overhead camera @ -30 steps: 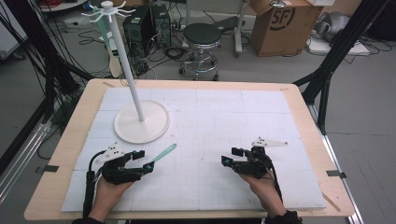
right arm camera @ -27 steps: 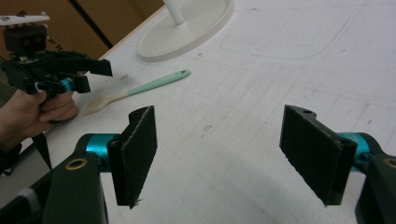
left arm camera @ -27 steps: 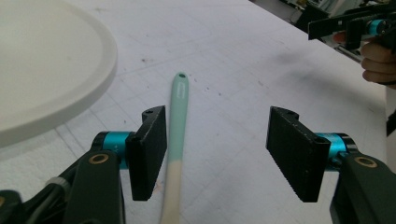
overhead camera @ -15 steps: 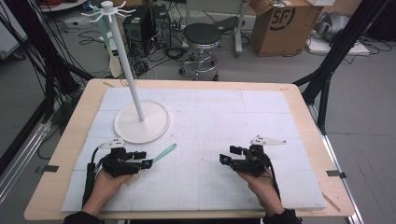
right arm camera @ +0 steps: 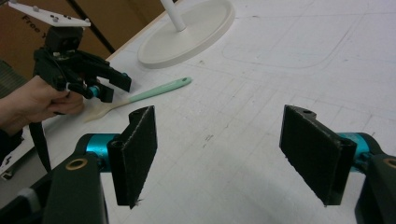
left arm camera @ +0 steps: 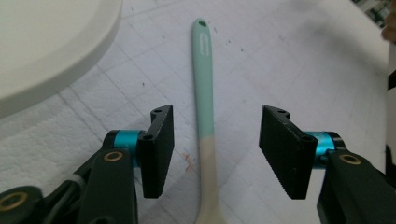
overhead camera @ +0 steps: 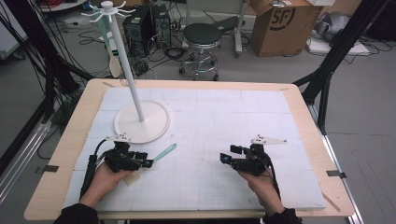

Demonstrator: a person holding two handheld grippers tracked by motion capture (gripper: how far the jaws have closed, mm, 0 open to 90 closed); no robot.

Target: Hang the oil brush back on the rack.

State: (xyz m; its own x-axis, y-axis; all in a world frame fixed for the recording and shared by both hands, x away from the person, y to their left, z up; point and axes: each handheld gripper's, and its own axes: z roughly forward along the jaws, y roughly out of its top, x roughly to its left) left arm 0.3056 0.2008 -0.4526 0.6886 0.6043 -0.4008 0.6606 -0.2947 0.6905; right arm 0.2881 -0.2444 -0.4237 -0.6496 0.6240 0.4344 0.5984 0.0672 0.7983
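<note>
The spatula (overhead camera: 156,155) lies flat on the white mat, near the left front of the table. Its handle is mint green and thin, with a small hole at the far tip. The handle points away and to the right. Its near end is cream coloured and gets wider there.

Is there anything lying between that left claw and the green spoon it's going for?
Nothing visible does. The left gripper already straddles the spoon: the handle lies on the mat between the two jaws, with a bare gap on either side. The jaws have just been closing but do not yet touch it. The stand's base sits off to one side.
</note>
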